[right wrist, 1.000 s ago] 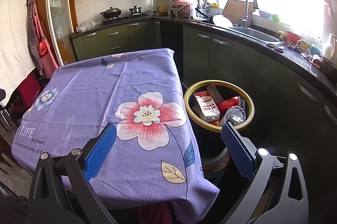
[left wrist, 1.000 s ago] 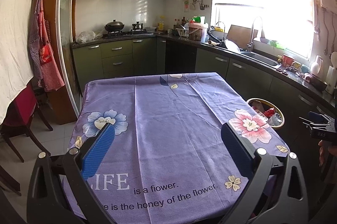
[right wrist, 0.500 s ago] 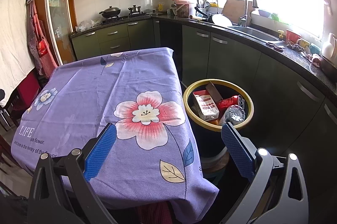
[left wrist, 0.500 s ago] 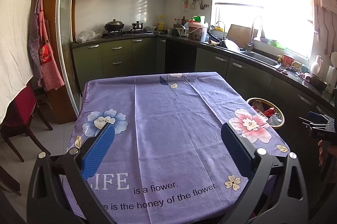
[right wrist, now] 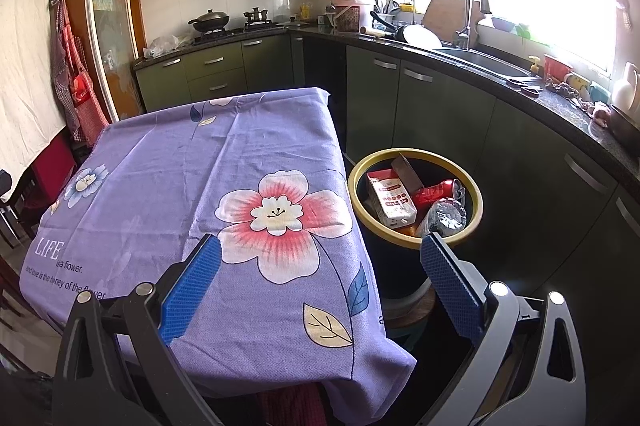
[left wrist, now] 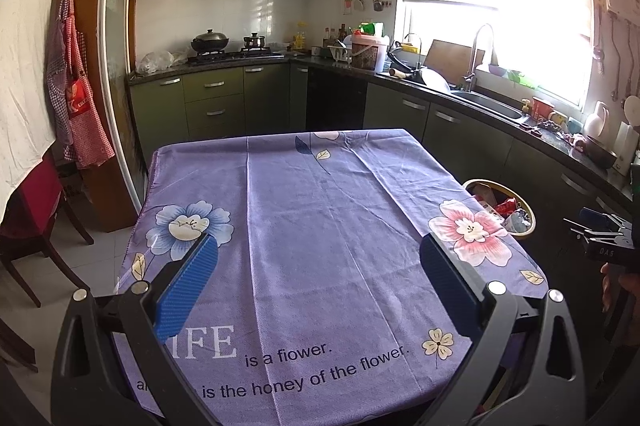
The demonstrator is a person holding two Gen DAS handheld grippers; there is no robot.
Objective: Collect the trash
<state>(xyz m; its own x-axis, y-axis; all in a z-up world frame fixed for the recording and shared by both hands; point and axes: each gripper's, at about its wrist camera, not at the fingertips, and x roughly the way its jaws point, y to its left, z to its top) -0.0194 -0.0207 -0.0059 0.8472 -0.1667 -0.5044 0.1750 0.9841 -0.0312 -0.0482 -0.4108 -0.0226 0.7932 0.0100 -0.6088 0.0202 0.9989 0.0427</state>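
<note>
Trash sat inside a round bin [right wrist: 415, 240] w/ a yellow rim, on the floor just beside the table's right edge, between table and green lower cabinets. In the bin: a red-and-white carton [right wrist: 390, 200], a red can [right wrist: 436, 191] and a crumpled clear plastic bottle [right wrist: 444, 219], all touching. The table wore a purple tablecloth [left wrist: 320, 226] printed w/ flowers & text.

Left gripper [left wrist: 318, 262] hovered above the near end of the table, blue-padded fingers [left wrist: 188, 280] spread wide, nothing between them. Right gripper [right wrist: 320, 264] hung over the table's near right corner, fingers [right wrist: 450, 280] also spread wide apart & empty; its right finger overlapped the bin's near rim in view, contact can't be judged.

Bkgd: stove w/ a wok [left wrist: 210, 41], sink [right wrist: 482, 61] under a bright window, red checked apron [left wrist: 80, 114] hanging at left.
</note>
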